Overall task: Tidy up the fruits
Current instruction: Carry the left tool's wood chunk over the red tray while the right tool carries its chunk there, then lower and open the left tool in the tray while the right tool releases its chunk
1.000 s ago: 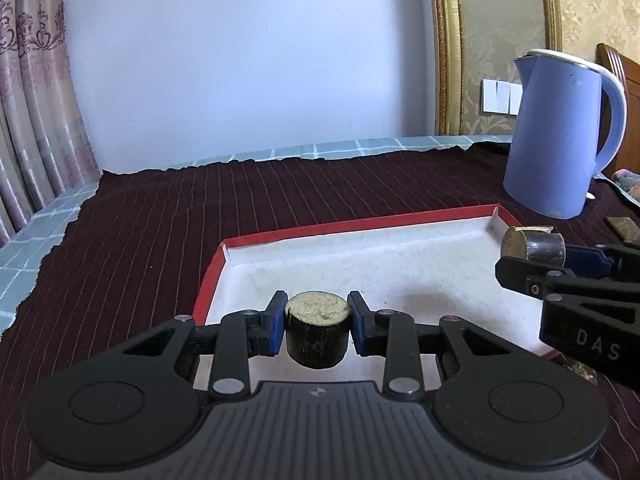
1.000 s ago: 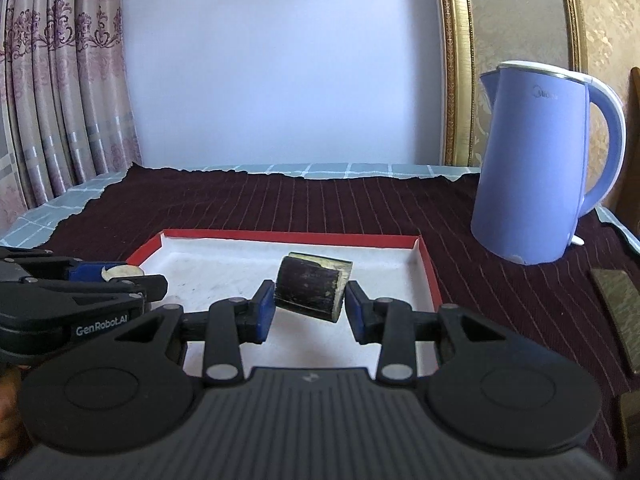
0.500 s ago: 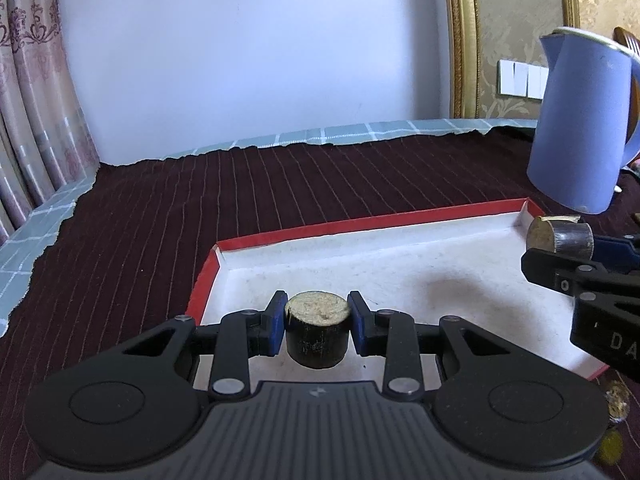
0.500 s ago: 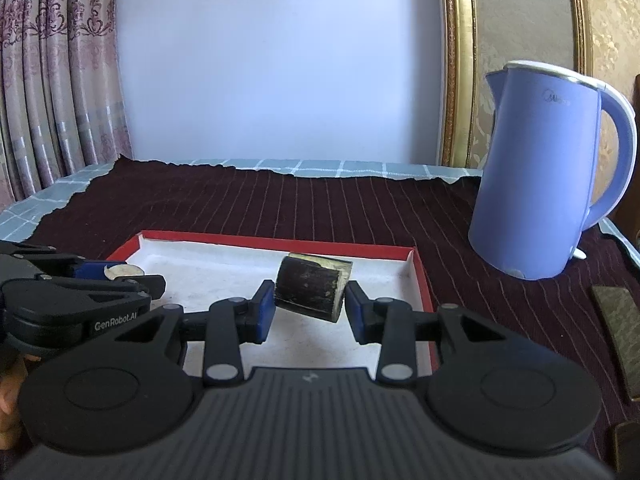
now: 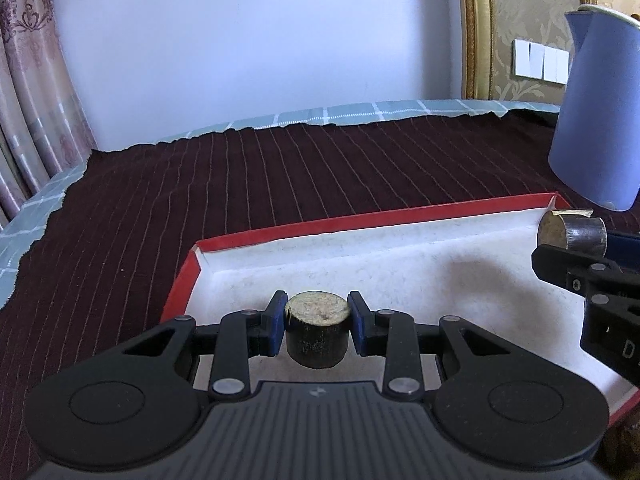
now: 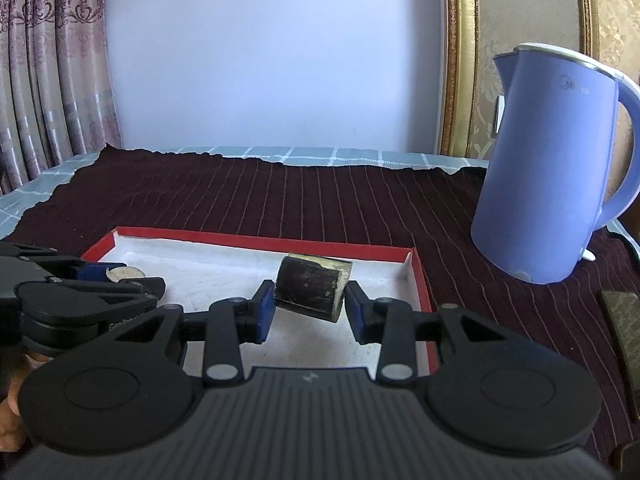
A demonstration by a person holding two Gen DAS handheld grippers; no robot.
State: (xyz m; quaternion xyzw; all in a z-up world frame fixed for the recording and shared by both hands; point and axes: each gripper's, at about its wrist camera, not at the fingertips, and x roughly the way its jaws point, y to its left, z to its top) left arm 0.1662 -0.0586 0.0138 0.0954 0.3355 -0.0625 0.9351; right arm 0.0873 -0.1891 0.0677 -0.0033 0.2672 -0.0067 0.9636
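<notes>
A red-rimmed white tray (image 5: 400, 216) lies on the dark striped cloth. My left gripper (image 5: 317, 326) is shut on a short dark sugarcane piece (image 5: 316, 332), held upright over the tray's near left part. My right gripper (image 6: 310, 307) is shut on a second dark sugarcane piece (image 6: 312, 287), tilted sideways over the tray (image 6: 256, 236). The right gripper with its piece (image 5: 570, 230) shows at the right edge of the left wrist view. The left gripper (image 6: 120, 280) shows at the left of the right wrist view.
A blue electric kettle (image 6: 552, 168) stands on the cloth right of the tray; it also shows in the left wrist view (image 5: 600, 112). Flat dark strips (image 6: 624, 320) lie at the far right. A curtain (image 6: 48, 80) and wall stand behind the table.
Both grippers have moved forward and lower over the tray, each still holding its piece. The kettle has slid toward the right edge of the left wrist view.
</notes>
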